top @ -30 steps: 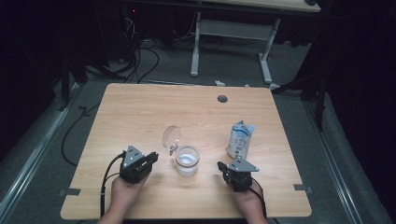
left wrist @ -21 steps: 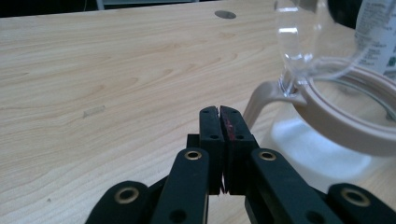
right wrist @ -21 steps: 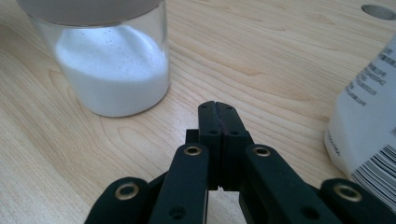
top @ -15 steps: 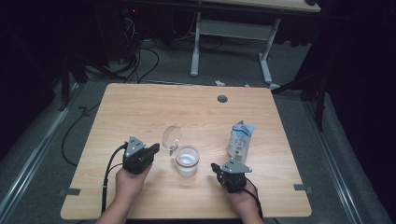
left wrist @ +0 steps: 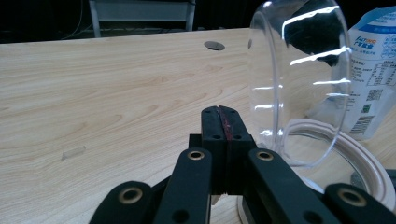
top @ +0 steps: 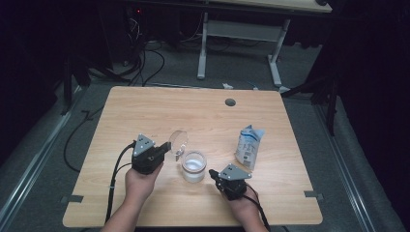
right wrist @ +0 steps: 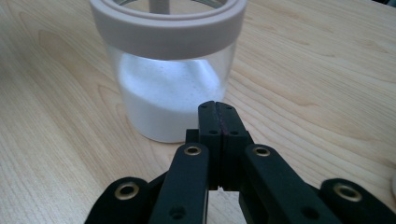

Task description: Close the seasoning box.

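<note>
**Two closed grippers flank an open jar of white powder near the table's front edge**

A pale wooden table (top: 145,111) is seen from above, with dark floor on all sides. A clear jar (top: 193,166) with a pale rim stands toward the front, roughly centred from left to right, about half full of white powder. Its clear domed lid (top: 179,141) is swung up and open at the jar's back left, standing nearly on edge.

The left gripper (top: 166,146), held in a hand that enters from the bottom, sits just left of the lid. In the left gripper view its jaws are pressed flat together with nothing between them, and the lid rises just beside them.

The right gripper (top: 212,173) lies just right of the jar, pointing at it. In the right gripper view its jaws are also shut on nothing, their tip close to the jar's glass wall; I cannot tell if they touch.

A blue and white packet (top: 249,147) lies further right, apart from the jar and well inside the right edge.

The far half of the table is bare wood apart from a round cable hole (top: 230,102) near the back edge. The left side also offers wide free surface. Both forearms cross the front edge.
</note>
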### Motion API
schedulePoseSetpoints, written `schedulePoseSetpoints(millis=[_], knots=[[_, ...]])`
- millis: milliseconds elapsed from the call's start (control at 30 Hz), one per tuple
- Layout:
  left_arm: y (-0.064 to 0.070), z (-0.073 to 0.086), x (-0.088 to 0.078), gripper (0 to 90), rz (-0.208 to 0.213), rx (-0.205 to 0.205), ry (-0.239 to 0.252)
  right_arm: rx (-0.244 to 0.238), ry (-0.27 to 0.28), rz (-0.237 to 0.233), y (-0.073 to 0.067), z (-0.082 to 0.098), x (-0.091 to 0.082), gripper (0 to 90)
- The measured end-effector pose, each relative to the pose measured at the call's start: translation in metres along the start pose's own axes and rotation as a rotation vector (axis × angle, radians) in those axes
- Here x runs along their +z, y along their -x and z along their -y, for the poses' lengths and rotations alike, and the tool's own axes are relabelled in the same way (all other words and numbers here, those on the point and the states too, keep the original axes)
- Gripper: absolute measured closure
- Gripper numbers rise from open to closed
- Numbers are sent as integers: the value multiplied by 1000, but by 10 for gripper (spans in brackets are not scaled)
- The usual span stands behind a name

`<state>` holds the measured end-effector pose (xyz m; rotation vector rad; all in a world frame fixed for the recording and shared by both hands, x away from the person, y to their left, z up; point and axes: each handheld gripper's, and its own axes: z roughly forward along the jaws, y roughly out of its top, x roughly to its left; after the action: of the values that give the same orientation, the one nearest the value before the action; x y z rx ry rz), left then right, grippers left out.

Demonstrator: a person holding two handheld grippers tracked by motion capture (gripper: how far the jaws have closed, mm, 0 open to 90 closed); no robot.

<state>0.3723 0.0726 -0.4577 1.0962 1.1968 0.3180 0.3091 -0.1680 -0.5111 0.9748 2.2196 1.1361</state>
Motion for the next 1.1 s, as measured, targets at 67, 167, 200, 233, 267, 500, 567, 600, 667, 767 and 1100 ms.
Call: schedulePoseSetpoints(millis=[67, 167, 200, 233, 267, 500, 567, 600, 667, 767, 1100], knots=[[2, 1, 0, 897, 6, -1, -2, -9, -1, -3, -2, 0, 2, 900], [5, 4, -1, 898, 16, -5, 1, -15, -6, -4, -4, 0, 3, 900], [5, 4, -1, 898, 18, -5, 1, -19, -6, -5, -4, 0, 4, 900], [7, 5, -1, 898, 20, -5, -1, -22, -6, -5, -5, 0, 4, 900], [8, 6, -1, 898, 24, -2, -5, -23, -8, -4, -5, 0, 4, 900], [16, 14, -6, 896, 49, 16, -21, -16, -12, 6, -3, 2, 4, 899], [17, 16, -7, 893, 51, 21, -23, -15, -18, 7, -2, 3, 3, 898], [17, 17, -8, 893, 50, 24, -26, -17, -15, 10, -2, 4, 3, 898], [17, 18, -9, 891, 48, 30, -27, -16, -20, 14, -1, 5, 2, 898], [14, 18, -13, 884, 43, 44, -27, -6, -22, 15, 2, 8, 0, 898], [-32, 18, -49, 642, -38, 154, -48, 9, 3, 27, 7, 4, -1, 896]])
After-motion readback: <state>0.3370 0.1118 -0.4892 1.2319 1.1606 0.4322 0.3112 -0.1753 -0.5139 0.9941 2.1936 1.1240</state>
